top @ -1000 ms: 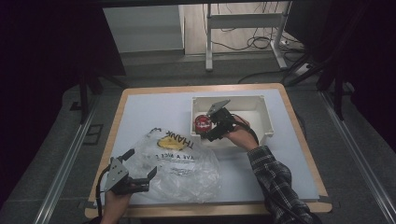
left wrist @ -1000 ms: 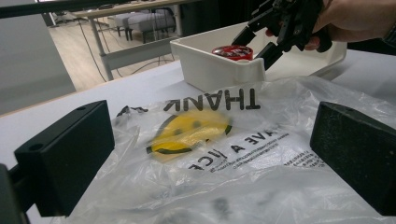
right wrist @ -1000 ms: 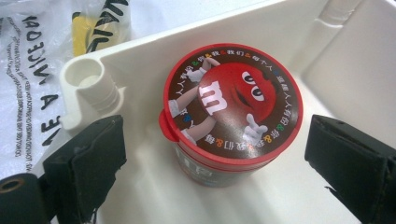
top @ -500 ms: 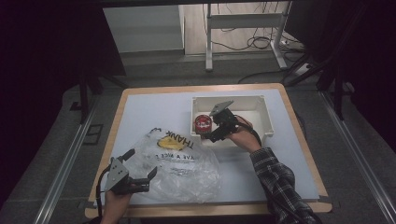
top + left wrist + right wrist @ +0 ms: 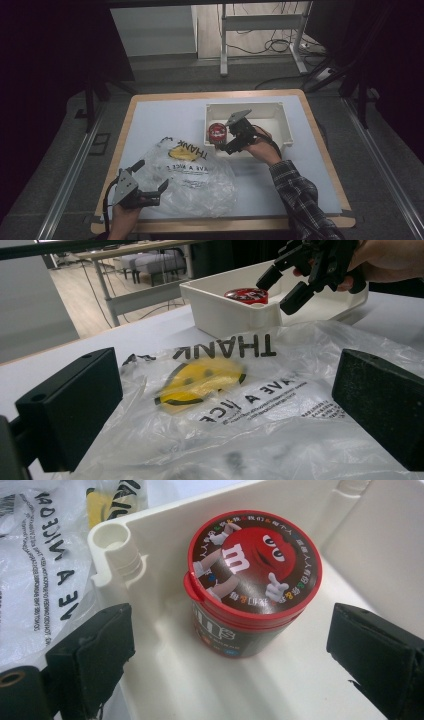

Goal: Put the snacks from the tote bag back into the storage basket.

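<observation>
A brown candy tub with a red lid [image 5: 218, 133] [image 5: 252, 580] stands upright in the left end of a white bin [image 5: 260, 105] [image 5: 380, 545]. My right gripper [image 5: 226, 142] [image 5: 235, 655] hovers just right of the tub, tilted down at it. Its jaws are open, one on each side of the tub and clear of it. A clear plastic bag with a yellow smiley print [image 5: 192, 172] [image 5: 225, 390] lies crumpled on the table's near left. At the bag's near left edge my left gripper [image 5: 150, 176] [image 5: 225, 410] is open, and the film lies between its jaws.
The bin sits at the table's far right, and its near left corner almost touches the bag. The left gripper view shows the right gripper [image 5: 285, 282] above the tub [image 5: 246, 294]. A hand and plaid sleeve [image 5: 297, 192] reach in from the near right.
The right gripper has edged slightly nearer and lower beside the tub, jaws still open. The left gripper and the bag have not moved.
</observation>
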The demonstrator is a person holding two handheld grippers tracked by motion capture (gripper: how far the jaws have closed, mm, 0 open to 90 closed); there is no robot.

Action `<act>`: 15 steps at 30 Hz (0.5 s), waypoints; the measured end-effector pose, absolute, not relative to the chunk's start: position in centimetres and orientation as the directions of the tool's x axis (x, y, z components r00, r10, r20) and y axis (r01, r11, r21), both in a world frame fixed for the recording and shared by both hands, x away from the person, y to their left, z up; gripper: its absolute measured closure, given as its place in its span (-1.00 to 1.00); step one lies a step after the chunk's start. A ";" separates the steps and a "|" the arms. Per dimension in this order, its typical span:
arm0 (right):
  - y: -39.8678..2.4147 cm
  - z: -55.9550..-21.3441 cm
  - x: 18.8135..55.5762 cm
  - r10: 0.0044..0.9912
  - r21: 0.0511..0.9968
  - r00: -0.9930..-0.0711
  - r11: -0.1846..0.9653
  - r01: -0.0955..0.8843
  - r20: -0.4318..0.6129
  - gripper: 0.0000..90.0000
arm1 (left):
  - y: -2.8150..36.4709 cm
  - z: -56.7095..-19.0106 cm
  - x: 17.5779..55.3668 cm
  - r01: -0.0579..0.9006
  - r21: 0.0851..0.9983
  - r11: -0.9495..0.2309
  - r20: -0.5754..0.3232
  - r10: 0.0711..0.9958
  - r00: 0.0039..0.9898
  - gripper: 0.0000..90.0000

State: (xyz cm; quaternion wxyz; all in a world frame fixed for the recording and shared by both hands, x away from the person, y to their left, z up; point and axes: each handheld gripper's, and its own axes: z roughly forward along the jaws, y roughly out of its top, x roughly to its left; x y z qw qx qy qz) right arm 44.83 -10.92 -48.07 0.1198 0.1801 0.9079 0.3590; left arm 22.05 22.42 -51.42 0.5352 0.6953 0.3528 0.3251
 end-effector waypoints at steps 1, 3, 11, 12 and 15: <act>-10.9 -48.1 44.8 0.415 0.696 -0.906 0.676 0.242 -0.088 -0.88 | 22.4 -51.4 22.1 0.142 0.974 -0.178 0.075 0.839 0.539 -1.00; -11.0 -48.1 44.7 0.417 0.694 -0.905 0.677 0.245 -0.087 -0.88 | 22.4 -51.4 22.1 0.142 0.974 -0.178 0.074 0.839 0.540 -1.00; -11.2 -48.0 44.2 0.419 0.702 -0.905 0.666 0.251 -0.074 -0.88 | 22.5 -51.4 22.1 0.144 0.973 -0.179 0.075 0.840 0.537 -1.00; -11.2 -48.0 44.2 0.419 0.702 -0.905 0.666 0.251 -0.074 -0.88 | 22.5 -51.4 22.0 0.143 0.974 -0.178 0.075 0.840 0.537 -1.00; -11.3 -47.8 43.9 0.414 0.708 -0.907 0.662 0.245 -0.073 -0.88 | 22.5 -51.4 22.0 0.143 0.974 -0.178 0.075 0.840 0.537 -1.00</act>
